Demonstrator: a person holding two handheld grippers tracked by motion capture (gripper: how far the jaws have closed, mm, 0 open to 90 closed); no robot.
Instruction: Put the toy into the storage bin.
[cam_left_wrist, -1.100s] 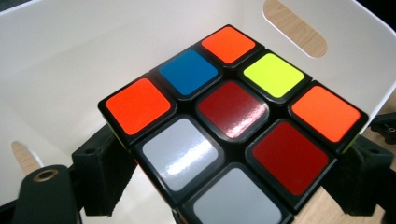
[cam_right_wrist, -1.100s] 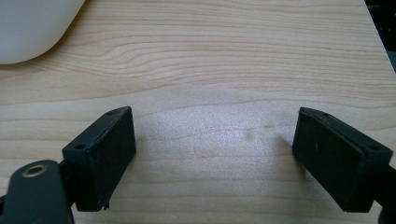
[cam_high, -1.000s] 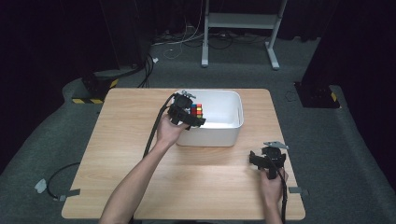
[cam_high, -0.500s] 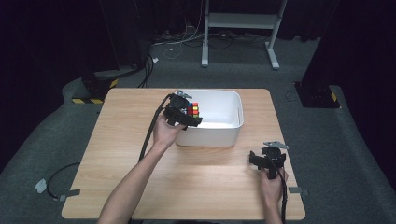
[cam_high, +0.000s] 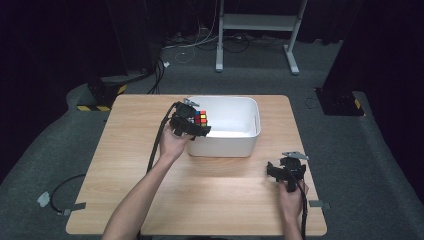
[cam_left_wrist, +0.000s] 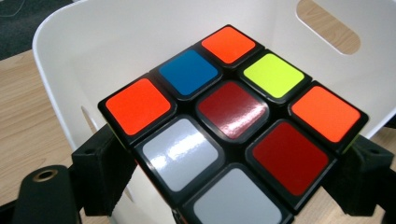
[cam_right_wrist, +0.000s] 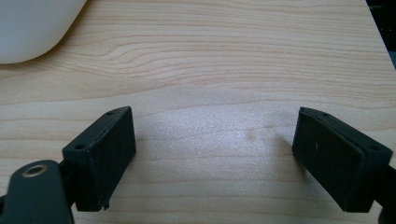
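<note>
A colour cube with orange, blue, yellow, red and white stickers is clamped in my left gripper, held over the left rim of a white bin. In the left gripper view the cube sits between both black jaws, above the bin's inside wall. My right gripper rests low over the wooden table at the front right, open, with bare wood between its jaws.
The bin's corner lies up and left of the right gripper. Cables trail from both grippers across the table. Beyond the far edge stand a white frame and floor cables.
The left gripper with the cube has shifted slightly right and inward over the bin's left rim. The right gripper has stayed put.
</note>
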